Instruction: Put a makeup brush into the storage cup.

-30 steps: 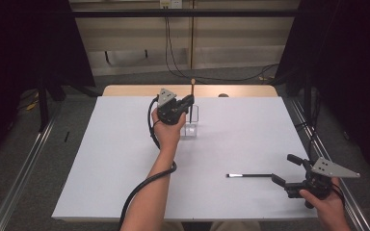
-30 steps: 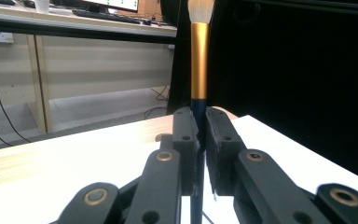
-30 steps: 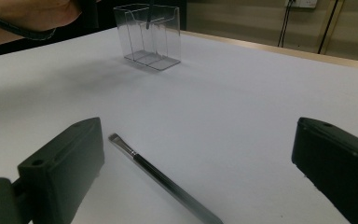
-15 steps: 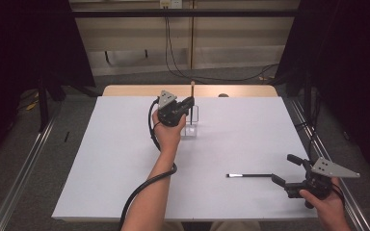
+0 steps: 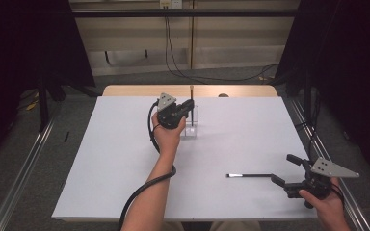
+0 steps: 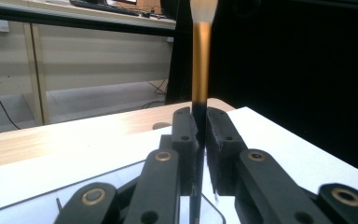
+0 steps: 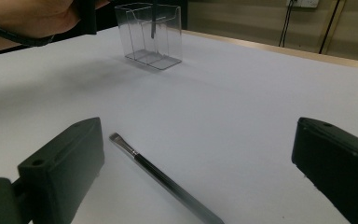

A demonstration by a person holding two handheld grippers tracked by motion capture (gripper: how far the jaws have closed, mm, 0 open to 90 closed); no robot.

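Our left gripper (image 5: 189, 107) clamps the gold-handled brush (image 6: 200, 60) upright over the clear holder (image 7: 149, 35). Our right gripper (image 5: 285, 171) stands wide open beside the black brush (image 5: 250, 175) on the counter (image 5: 101, 159). We read no writing anywhere.

Left gripper (image 5: 189, 107): black body, grey three-cornered plate on top, thick black cable looping back along the forearm.
Left jaws: black blocks on black link arms, brass-coloured pivot pins, small dark screw holes.
Right gripper (image 5: 283, 170): black, grey three-cornered plate with small holes.
Arms: bare, no sleeves.
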